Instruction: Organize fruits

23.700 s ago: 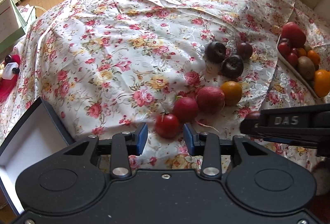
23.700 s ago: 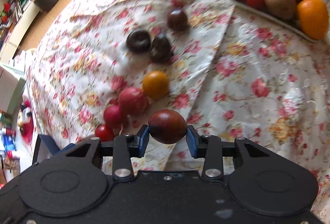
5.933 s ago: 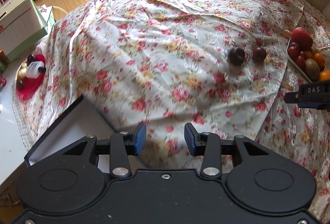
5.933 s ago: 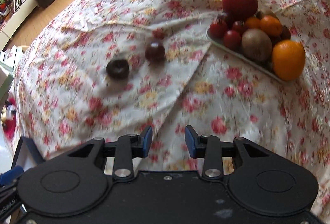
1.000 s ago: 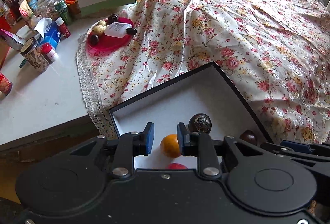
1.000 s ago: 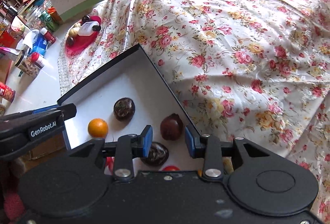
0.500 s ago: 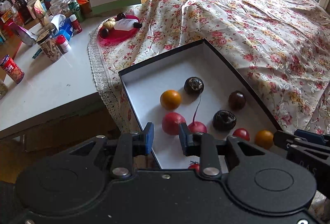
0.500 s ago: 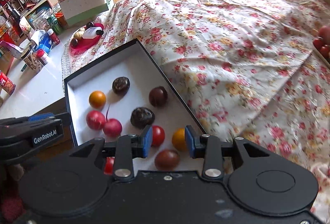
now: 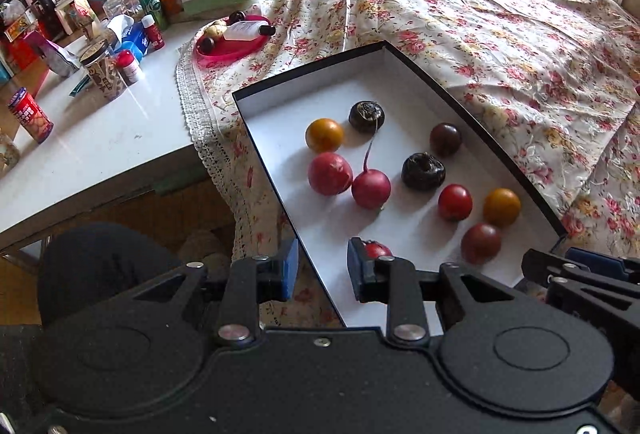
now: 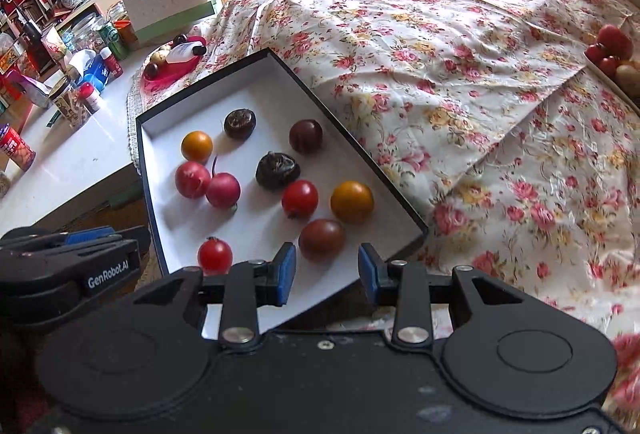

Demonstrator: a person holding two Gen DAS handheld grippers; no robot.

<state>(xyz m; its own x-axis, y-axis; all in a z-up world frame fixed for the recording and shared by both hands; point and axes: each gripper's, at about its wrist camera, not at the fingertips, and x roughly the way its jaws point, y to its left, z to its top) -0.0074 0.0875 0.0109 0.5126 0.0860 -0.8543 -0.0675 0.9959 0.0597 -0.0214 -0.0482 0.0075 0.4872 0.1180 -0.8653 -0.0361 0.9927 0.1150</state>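
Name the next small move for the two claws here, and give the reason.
Probably carry the right claw toward the fruit plate at the far right of the floral cloth. Both claws are open and empty, ten fruits already lie in the white box, and the cloth between box and plate shows no loose fruit. The left claw can wait.
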